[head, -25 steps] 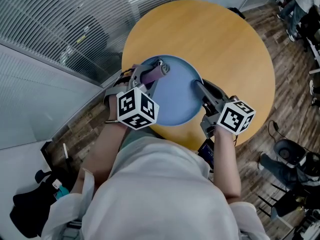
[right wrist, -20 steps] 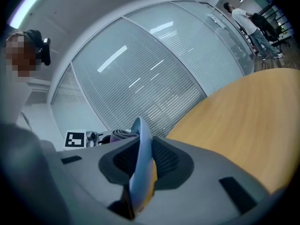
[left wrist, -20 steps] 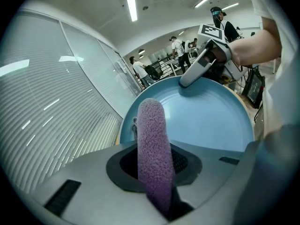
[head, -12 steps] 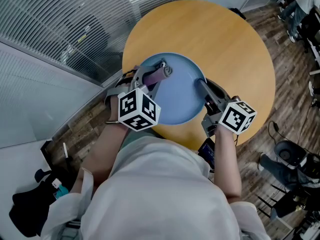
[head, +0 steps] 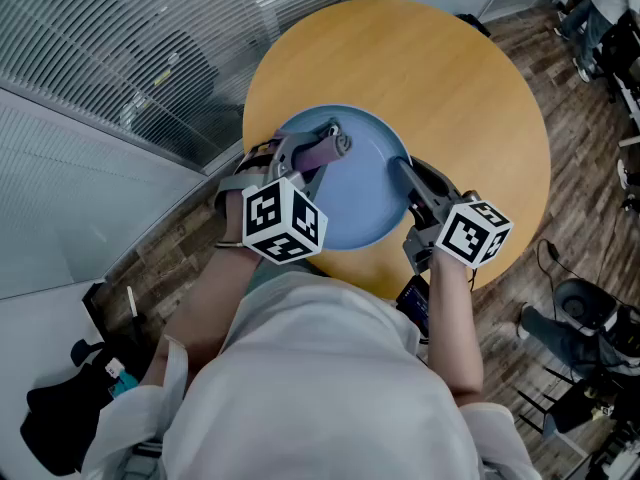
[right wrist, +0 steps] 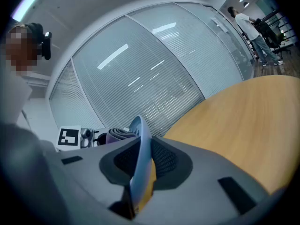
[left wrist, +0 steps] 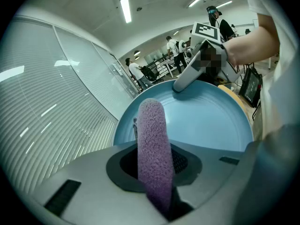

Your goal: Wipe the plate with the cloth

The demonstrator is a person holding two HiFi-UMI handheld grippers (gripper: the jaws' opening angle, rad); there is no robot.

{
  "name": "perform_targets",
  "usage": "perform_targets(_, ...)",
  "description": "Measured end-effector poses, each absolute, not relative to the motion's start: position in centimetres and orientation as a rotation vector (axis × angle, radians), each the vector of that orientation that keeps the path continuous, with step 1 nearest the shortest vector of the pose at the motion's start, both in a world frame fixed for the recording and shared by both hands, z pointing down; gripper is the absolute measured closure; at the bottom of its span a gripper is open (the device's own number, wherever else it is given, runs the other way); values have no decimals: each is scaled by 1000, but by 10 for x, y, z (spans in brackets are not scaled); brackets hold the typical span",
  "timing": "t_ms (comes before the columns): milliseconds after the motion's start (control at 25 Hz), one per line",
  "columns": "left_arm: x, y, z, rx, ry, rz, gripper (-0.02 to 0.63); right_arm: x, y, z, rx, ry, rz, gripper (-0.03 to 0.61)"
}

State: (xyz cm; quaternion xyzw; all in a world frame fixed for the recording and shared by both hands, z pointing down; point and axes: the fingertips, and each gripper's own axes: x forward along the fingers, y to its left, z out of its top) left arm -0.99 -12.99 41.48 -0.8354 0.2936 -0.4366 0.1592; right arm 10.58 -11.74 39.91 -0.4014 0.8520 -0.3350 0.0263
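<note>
Two grippers at one plate: cloth on the left, clamp on the right

Both grippers meet at a round blue plate (head: 365,203) that sits at the near edge of a round wooden table (head: 440,68), with its near rim reaching out past the table's edge.

The left gripper (head: 318,153) is clenched on a rolled purple cloth (head: 328,148). In the left gripper view the fuzzy roll stands squeezed between the two dark pads and sticks out well beyond them, its free end pointing over the plate's bowl. In the head view that end lies over the plate's far-left part, just inside the rim. Whether it presses on the blue surface or sits just above it cannot be told.

The right gripper (head: 405,176) reaches in from the near right and grasps the plate by its right rim. In the right gripper view the thin blue edge runs between the mesh-faced pads, which bear on it from both sides. These jaws have just been closing, with the rim between them. The cloth and the left gripper's marker cube show beyond that edge, on the plate's far side from this gripper.

The two grippers are apart, with the open blue middle of the plate between them. A glass wall with blinds (head: 130,58) stands to the table's left.
</note>
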Motion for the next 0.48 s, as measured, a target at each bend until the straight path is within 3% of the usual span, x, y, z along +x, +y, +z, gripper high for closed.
perform_targets(480,8,-127,414,-2397,797,-1225,531,96,-115,398,-1218,2667,-1021,506)
